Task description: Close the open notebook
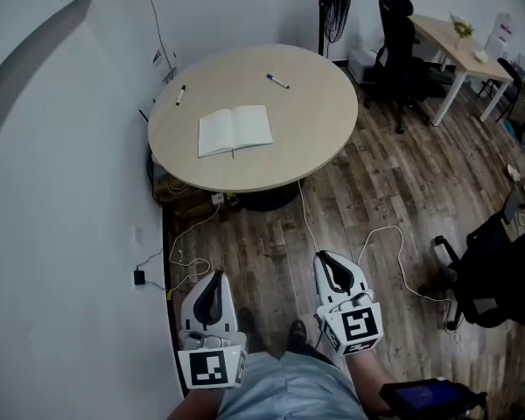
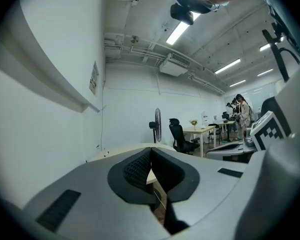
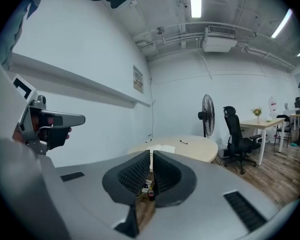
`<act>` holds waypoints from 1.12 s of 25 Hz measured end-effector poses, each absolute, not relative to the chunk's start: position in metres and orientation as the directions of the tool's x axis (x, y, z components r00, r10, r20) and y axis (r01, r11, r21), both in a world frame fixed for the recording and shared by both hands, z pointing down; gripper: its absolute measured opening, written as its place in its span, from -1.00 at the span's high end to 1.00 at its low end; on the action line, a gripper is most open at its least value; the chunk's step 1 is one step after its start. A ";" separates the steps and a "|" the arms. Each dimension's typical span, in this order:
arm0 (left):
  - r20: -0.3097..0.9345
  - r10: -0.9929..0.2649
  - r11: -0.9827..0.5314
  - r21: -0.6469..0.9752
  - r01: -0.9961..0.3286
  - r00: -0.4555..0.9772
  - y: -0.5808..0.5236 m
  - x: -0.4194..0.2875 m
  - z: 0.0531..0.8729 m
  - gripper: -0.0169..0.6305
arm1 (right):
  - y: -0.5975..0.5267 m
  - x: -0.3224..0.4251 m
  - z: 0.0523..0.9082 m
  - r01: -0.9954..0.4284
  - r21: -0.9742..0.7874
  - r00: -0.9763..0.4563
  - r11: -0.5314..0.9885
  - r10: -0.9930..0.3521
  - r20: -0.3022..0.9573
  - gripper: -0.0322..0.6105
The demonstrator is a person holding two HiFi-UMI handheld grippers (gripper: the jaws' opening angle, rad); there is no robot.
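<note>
Notebook [image 1: 235, 130] lies open and flat on the round table [image 1: 315, 138], in the upper middle of the head view. Its white pages face up. It sits a bit left of the table's middle. A black pen [image 1: 180, 94] lies near the table's left edge, and a blue pen [image 1: 277, 80] lies near the far edge. Both pens are apart from the notebook.

My left gripper [image 1: 215, 278] is at the bottom of the head view, left of middle. My right gripper [image 1: 326, 259] is just to the right of it. Both hang over the wood floor [image 1: 376, 191], well apart from the table, and both point toward it.

In the left gripper view my two jaws are pressed together with nothing between them. In the right gripper view the jaws are together too, and they hold nothing. There the notebook shows small, past the jaw tips, in the middle of the frame.

A fan [image 1: 337, 3] and a black chair [image 1: 395, 42] stand behind the table at the top. White cables [image 1: 192, 234] run on the floor below the table.
</note>
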State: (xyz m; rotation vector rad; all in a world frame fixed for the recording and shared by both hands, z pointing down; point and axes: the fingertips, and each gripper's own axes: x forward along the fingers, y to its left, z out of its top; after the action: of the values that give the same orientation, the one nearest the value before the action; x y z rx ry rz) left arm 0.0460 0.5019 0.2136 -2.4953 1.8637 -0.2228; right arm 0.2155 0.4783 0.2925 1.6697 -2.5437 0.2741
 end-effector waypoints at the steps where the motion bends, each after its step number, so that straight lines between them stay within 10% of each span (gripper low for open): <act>1: 0.106 -0.957 -0.281 -0.098 -0.955 0.271 0.493 0.044 0.215 0.89 | 0.469 0.213 0.295 -0.913 -0.103 -0.407 0.395 -0.896 0.176 0.75; 28: 0.057 -0.961 -0.270 -0.008 -0.963 0.269 0.205 -0.111 0.213 0.89 | 0.176 0.063 0.272 -0.904 -0.052 -0.428 0.425 -0.888 0.169 0.75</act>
State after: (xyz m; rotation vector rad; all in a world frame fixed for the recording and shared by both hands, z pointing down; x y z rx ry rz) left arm -0.1107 0.2046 0.2126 -2.5249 1.9140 -0.0796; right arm 0.0625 0.1762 0.2717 1.6119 -2.5523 0.2047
